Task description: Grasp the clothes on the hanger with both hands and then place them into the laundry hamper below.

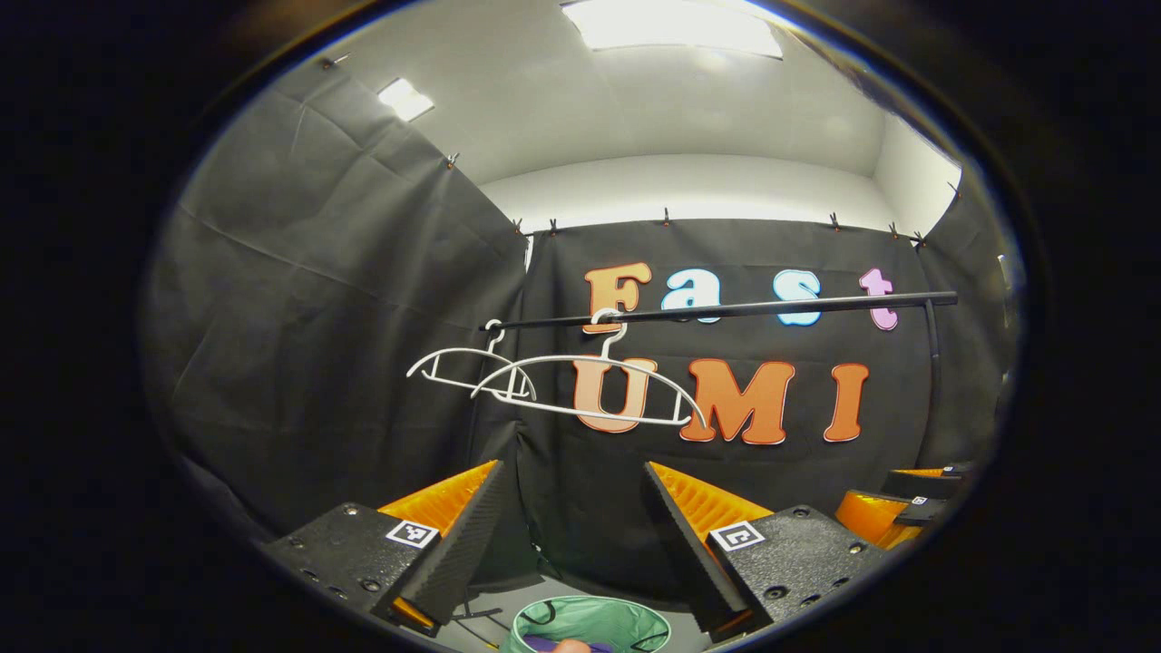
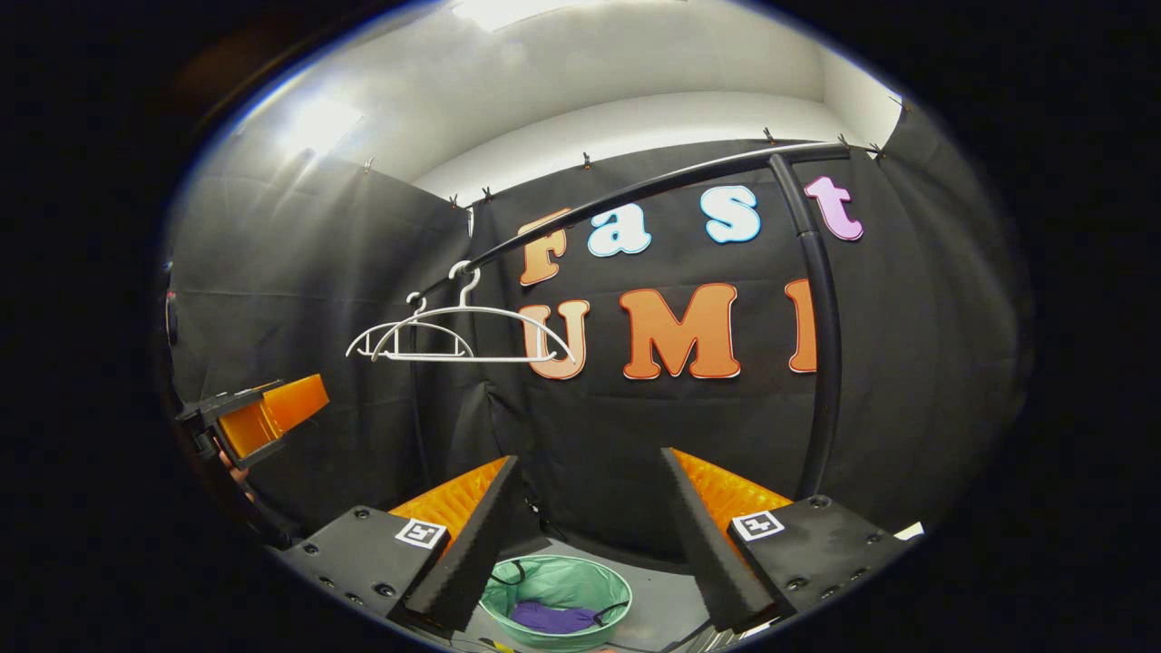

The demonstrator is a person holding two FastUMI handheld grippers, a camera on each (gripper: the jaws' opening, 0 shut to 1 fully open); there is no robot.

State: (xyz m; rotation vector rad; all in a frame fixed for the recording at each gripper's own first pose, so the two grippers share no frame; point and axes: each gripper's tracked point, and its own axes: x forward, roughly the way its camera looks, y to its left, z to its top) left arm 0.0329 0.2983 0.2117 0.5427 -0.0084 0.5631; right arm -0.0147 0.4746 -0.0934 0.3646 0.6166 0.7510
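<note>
The task looks done: both white hangers (image 2: 453,336) hang bare on the black rail (image 2: 635,186) at upper centre, the purple garment (image 2: 553,618) lies in the green hamper (image 2: 508,580) at bottom centre, and left gripper (image 1: 576,526) and right gripper (image 2: 590,535) gape empty.

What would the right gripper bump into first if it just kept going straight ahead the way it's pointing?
Probably the black cloth wall. The right gripper is open and empty, and nothing shows between its fingers before the cloth. The laundry hamper sits lower, the white hangers higher and to the side, though depth is hard to judge.
</note>
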